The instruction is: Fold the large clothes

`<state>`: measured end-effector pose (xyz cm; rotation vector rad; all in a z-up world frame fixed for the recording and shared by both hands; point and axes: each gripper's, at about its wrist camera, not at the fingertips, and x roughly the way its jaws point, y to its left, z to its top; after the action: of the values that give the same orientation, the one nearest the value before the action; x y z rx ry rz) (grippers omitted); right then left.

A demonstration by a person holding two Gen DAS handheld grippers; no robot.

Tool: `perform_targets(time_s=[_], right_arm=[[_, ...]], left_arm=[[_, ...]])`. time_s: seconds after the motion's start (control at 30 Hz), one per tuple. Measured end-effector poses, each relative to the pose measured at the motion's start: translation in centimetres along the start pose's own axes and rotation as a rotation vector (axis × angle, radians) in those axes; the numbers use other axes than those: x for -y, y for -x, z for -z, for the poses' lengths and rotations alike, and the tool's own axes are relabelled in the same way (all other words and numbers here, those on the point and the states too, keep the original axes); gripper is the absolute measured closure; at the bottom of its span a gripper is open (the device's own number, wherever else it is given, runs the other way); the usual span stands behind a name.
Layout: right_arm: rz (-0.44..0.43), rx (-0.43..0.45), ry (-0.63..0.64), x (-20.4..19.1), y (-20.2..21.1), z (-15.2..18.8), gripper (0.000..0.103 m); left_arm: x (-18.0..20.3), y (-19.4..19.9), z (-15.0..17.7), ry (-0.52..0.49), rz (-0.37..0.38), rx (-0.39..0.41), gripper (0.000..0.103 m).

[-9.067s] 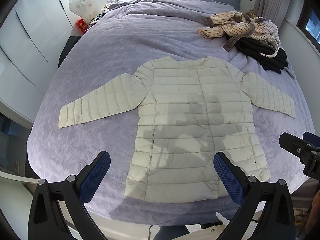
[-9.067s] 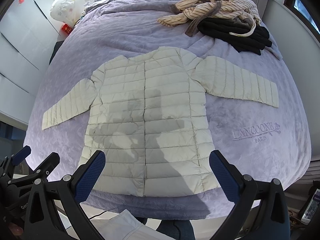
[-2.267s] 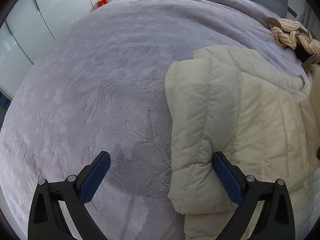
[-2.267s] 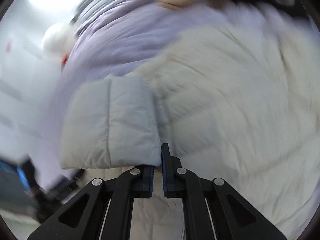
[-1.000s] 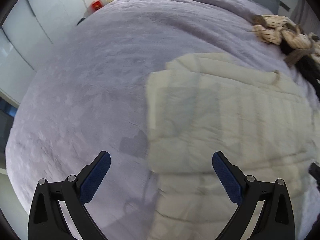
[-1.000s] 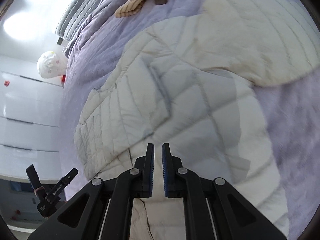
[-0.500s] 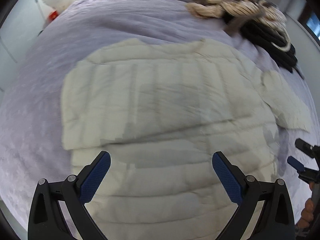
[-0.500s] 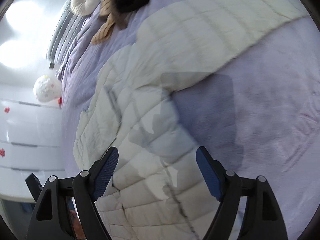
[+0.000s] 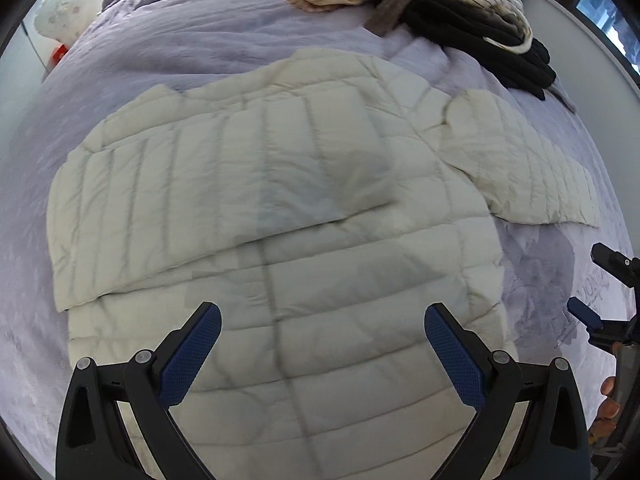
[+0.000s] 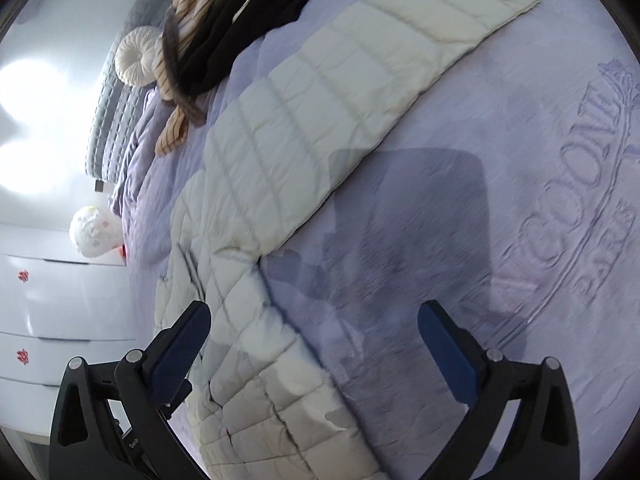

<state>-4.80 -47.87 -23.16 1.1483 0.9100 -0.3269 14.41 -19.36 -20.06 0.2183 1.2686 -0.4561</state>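
A cream quilted puffer jacket [image 9: 280, 240] lies flat on the purple bedspread [image 9: 200, 52]. Its left sleeve [image 9: 208, 184] is folded across the chest. Its right sleeve [image 9: 528, 176] still lies stretched out to the right; it also shows in the right wrist view [image 10: 360, 92]. My left gripper [image 9: 322, 354] is open and empty, above the jacket's lower body. My right gripper [image 10: 316, 354] is open and empty, over the bedspread beside the jacket's right side, below the stretched sleeve. The right gripper also shows at the right edge of the left wrist view [image 9: 604, 292].
A pile of striped beige and black clothes [image 9: 440, 4] lies at the far right of the bed. A round white cushion [image 10: 136, 56] and grey headboard [image 10: 108, 120] are at the head. White cabinets [image 10: 48, 300] stand on the left. An embossed logo [image 10: 580, 216] marks the bedspread.
The right gripper let go of the left sleeve, opened and swung to the jacket's right side. The left gripper moved right from the left sleeve to over the jacket body.
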Motion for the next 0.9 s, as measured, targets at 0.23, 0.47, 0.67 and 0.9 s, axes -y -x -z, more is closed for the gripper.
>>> perform_targets(time_s=[0.23,0.47,0.67,0.9], right_arm=[[0.017,0.054,-0.046,3.0,0.8,-2.6,0.0],[-0.064,0.086,-0.157,6.6,1.0,-7.0,0.0],[-0.127,0.188,-0.224,8.7,0.8,-11.8,0.0],[-0.282,0.266,-0.347,10.3,0.6,-15.7,0.0]], left_arm=[[3.2,-1.8,-0.5,-0.04,0.002,-0.033,0.001],[5.8,-3.1,-0.9,-0.065,0.0,-0.048,0.001],[7.1,-4.2,-1.4,-0.071,0.04,-0.079,0.001],[7.3,-3.2,-2.4,-0.047,0.017,-0.019,0.001]])
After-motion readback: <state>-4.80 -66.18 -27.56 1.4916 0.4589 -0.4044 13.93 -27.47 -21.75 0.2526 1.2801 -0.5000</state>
